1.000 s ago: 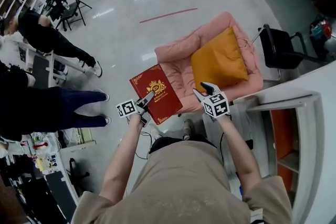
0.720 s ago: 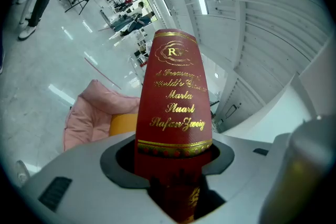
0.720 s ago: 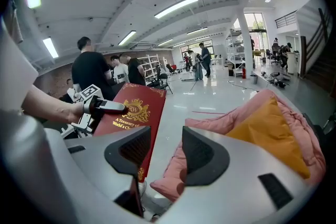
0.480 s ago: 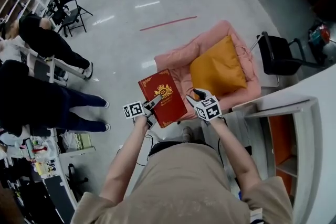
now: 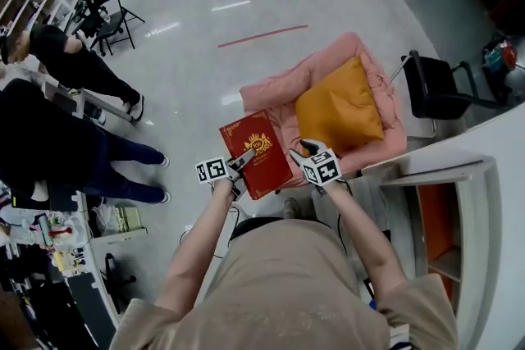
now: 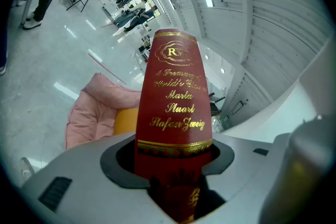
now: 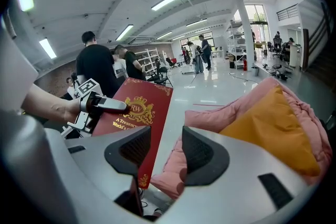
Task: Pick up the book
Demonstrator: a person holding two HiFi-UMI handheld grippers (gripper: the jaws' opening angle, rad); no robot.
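The red book (image 5: 256, 153) with gold lettering is held up in the air, in front of the person's body. My left gripper (image 5: 244, 158) is shut on its lower left edge. In the left gripper view the book (image 6: 173, 107) stands clamped between the jaws of the left gripper (image 6: 170, 152), spine towards the camera. My right gripper (image 5: 300, 150) is just right of the book, open and empty. In the right gripper view the book's cover (image 7: 139, 118) shows left of the right gripper (image 7: 167, 152), with the left gripper (image 7: 102, 105) gripping it.
A pink floor chair (image 5: 283, 94) with an orange pillow (image 5: 338, 106) lies just beyond the book. A black chair (image 5: 435, 86) and a white cabinet (image 5: 459, 201) are at the right. Two people (image 5: 74, 61) (image 5: 49, 152) stand at the left on the shiny floor.
The left gripper has kept hold of the book and shifted it slightly right. The right gripper has moved left, closer to the book's right edge.
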